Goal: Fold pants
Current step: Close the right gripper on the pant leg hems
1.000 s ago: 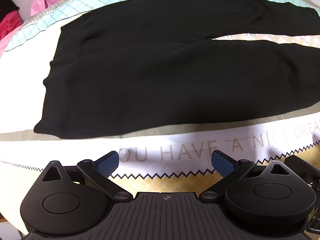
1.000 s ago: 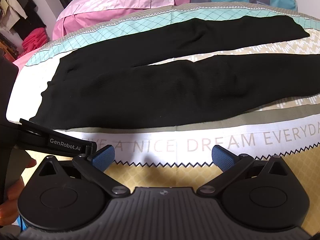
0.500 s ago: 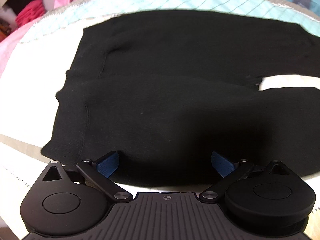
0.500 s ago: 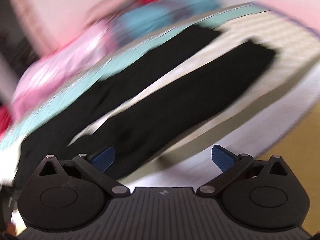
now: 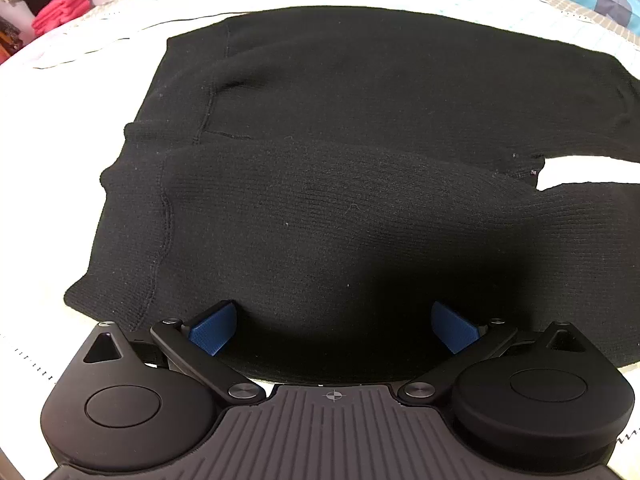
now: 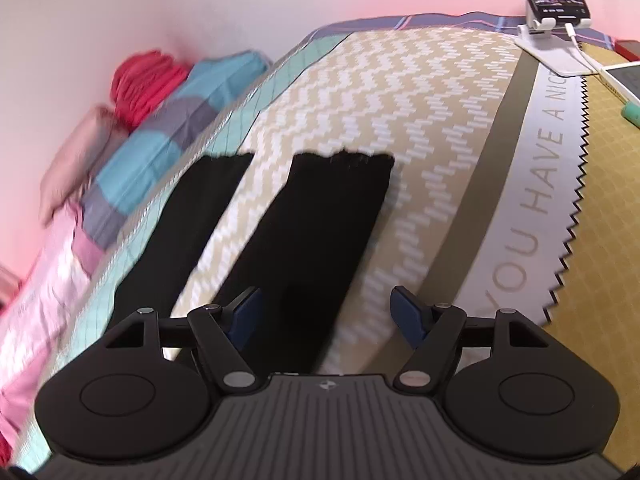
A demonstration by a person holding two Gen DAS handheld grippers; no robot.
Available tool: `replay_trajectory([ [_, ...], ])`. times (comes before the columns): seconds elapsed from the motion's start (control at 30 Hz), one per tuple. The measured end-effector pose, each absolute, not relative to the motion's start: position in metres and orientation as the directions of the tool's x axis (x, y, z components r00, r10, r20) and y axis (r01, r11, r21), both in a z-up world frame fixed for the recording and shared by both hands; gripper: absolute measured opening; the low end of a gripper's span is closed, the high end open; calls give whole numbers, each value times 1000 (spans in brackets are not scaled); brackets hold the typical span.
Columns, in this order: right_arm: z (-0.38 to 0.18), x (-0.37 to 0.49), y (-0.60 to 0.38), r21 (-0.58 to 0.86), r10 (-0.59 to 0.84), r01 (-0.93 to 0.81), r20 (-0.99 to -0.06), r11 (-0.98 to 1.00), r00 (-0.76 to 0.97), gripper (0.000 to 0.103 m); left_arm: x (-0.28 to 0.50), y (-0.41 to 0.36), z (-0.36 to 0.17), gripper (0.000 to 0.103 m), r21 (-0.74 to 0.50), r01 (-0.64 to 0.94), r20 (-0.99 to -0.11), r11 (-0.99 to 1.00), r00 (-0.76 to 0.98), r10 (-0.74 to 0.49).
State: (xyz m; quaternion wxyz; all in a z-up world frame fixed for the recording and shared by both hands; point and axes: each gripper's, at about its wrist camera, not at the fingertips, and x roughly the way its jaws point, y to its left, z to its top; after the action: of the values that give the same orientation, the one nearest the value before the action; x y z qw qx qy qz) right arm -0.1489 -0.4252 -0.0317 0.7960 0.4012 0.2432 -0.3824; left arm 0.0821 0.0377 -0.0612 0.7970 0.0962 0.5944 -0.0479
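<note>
Black knit pants (image 5: 340, 184) lie flat on a patterned bedspread (image 6: 400, 92), waistband to the left in the left wrist view. My left gripper (image 5: 334, 326) is open, its blue pads over the near edge of the waist part. In the right wrist view both legs (image 6: 316, 232) stretch away, cuffs at the far end, with a gap between them. My right gripper (image 6: 328, 314) is open over the nearer leg, holding nothing.
A phone on a white stand (image 6: 554, 4) with a cable sits at the far right of the bed. A tablet edge (image 6: 624, 80) and a teal object (image 6: 632, 114) lie near it. Pink and blue bedding (image 6: 160, 132) and a red bundle (image 6: 144, 84) line the wall side.
Both grippers moved forward over the pants. The left came in low over the waist. The right swung toward the leg ends and now looks along the legs.
</note>
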Motion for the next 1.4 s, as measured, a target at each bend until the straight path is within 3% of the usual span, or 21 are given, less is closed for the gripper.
replay_trajectory([
  [0.03,-33,-149,-428,468,-412,799,-688,379,598,72,83,38,-61,103,95,190,-957,977,288,37],
  [0.07,-35,-148,-431,470,-408,795,-686,384,603,61,83,39,-62,103,95,190,-957,977,287,37],
  [0.1,-36,-146,-433,463,-400,791,-688,401,606,38,84,39,-62,103,95,191,-957,977,287,37],
  [0.13,-37,-145,-436,450,-392,788,-693,420,605,26,85,39,-62,103,95,190,-958,977,286,37],
  [0.17,-37,-144,-439,440,-393,792,-698,424,599,17,85,40,-62,103,95,190,-958,977,285,37],
  [0.23,-38,-152,-449,487,-390,783,-683,387,618,8,84,39,-62,103,96,191,-958,977,285,38],
  [0.43,-31,-165,-448,473,-418,785,-668,400,616,9,85,38,-62,103,96,190,-958,977,284,39],
  [0.47,-32,-164,-449,470,-416,787,-672,399,612,16,86,38,-62,103,96,191,-958,977,283,39],
  [0.57,-37,-163,-456,510,-432,786,-656,350,619,56,86,37,-62,103,98,191,-959,977,280,41],
  [0.6,-37,-161,-458,527,-430,775,-645,349,632,62,86,37,-62,103,99,191,-959,977,279,42],
  [0.63,-36,-156,-458,509,-432,780,-649,365,626,61,86,36,-62,103,100,191,-959,976,279,43],
  [0.67,-35,-149,-457,468,-436,791,-663,393,609,51,86,36,-62,103,101,192,-959,976,279,45],
  [0.7,-34,-142,-455,425,-429,793,-676,437,599,8,86,36,-62,103,103,192,-959,976,279,46],
  [0.8,-24,-141,-457,348,-451,793,-677,500,581,6,86,35,-63,103,106,193,-959,975,280,48],
  [0.97,-37,-175,-483,428,-452,841,-710,332,540,7,84,36,-63,103,103,193,-957,976,286,45],
  [1.03,-28,-174,-478,393,-472,855,-715,339,516,18,83,37,-62,103,100,194,-957,976,287,41],
  [1.1,-15,-177,-468,353,-531,881,-704,314,471,42,83,37,-62,103,97,193,-958,976,285,39],
  [1.2,8,-171,-428,221,-568,851,-662,477,490,47,84,38,-60,103,93,202,-959,975,282,33],
  [1.27,14,-166,-391,109,-525,743,-640,660,560,52,83,41,-58,103,75,198,-960,977,280,16],
  [1.4,17,-164,-275,-72,-255,270,-621,960,741,67,82,55,-49,103,69,180,-952,981,306,11],
])
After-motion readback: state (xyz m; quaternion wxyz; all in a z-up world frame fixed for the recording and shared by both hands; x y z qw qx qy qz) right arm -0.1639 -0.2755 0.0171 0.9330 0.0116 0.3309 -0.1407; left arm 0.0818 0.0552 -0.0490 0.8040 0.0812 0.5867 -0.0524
